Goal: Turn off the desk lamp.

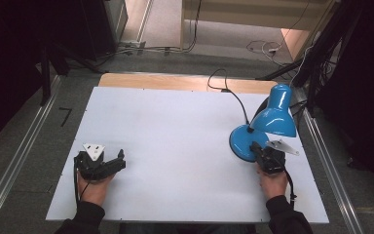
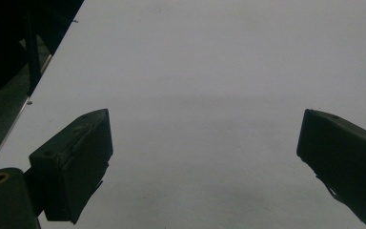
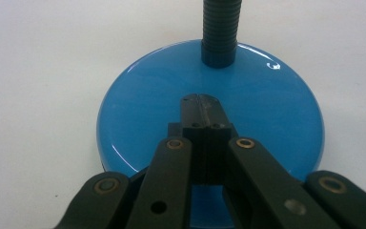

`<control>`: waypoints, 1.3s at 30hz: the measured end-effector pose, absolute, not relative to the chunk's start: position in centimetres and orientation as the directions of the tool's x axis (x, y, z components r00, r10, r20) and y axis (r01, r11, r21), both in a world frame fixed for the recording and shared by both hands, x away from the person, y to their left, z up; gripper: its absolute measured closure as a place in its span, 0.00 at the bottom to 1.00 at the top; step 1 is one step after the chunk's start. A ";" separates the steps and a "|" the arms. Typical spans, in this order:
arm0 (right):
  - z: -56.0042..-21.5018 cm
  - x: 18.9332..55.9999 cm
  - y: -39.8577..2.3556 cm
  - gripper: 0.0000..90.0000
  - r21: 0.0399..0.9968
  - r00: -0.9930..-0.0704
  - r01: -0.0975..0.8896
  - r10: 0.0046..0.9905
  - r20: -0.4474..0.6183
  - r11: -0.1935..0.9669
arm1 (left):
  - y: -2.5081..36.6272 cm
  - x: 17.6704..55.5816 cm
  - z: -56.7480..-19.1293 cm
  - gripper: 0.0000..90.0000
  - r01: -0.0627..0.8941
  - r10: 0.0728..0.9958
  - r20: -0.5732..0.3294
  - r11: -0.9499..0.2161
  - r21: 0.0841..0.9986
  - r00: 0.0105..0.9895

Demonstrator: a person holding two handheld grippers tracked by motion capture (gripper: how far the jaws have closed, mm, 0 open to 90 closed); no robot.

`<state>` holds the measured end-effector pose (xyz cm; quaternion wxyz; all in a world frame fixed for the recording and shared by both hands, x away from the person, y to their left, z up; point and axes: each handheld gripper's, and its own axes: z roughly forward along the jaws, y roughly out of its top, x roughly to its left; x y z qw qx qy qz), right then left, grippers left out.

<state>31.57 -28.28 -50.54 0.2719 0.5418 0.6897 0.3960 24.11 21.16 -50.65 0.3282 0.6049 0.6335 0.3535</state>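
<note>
A blue desk lamp stands at the table's right side, its round base [image 1: 240, 141] flat on the white sheet and its shade [image 1: 275, 117] tipped over it. In the right gripper view the base [image 3: 138, 95] lies under my right gripper [image 3: 199, 98], whose jaws are pressed together with nothing between them. Their tips sit over the base's middle, just short of the black ribbed neck [image 3: 221, 28]; whether they touch the base I cannot tell. My right gripper [image 1: 254, 146] comes at the base from its near side. My left gripper [image 1: 119, 158] rests low at the table's left, jaws wide apart [image 2: 205, 117] over bare white surface.
The white table top [image 1: 175, 126] stretches between the two hands. The lamp's black cable [image 1: 229, 87] runs off the wooden far edge. Metal rails flank the table on both sides, and dark stands and cables crowd the floor at the far right.
</note>
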 end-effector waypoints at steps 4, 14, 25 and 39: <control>-50.4 31.7 -28.4 0.98 0.836 -0.268 0.540 0.961 0.064 0.094 | 21.2 24.1 -50.7 0.06 0.535 0.999 0.012 0.018 0.845 -0.052; -49.9 31.5 -29.1 0.85 0.854 -0.283 0.516 0.954 0.101 0.063 | 21.2 24.2 -50.7 0.06 0.536 0.998 0.012 0.020 0.844 -0.056; -49.5 31.3 -29.1 0.47 0.848 -0.304 0.524 0.947 0.103 0.076 | 21.2 24.2 -50.7 0.06 0.539 0.999 0.014 0.017 0.842 -0.053; -49.4 31.2 -29.1 0.37 0.841 -0.299 0.536 0.948 0.110 0.071 | 21.2 24.2 -50.8 0.06 0.543 0.999 0.013 0.018 0.840 -0.053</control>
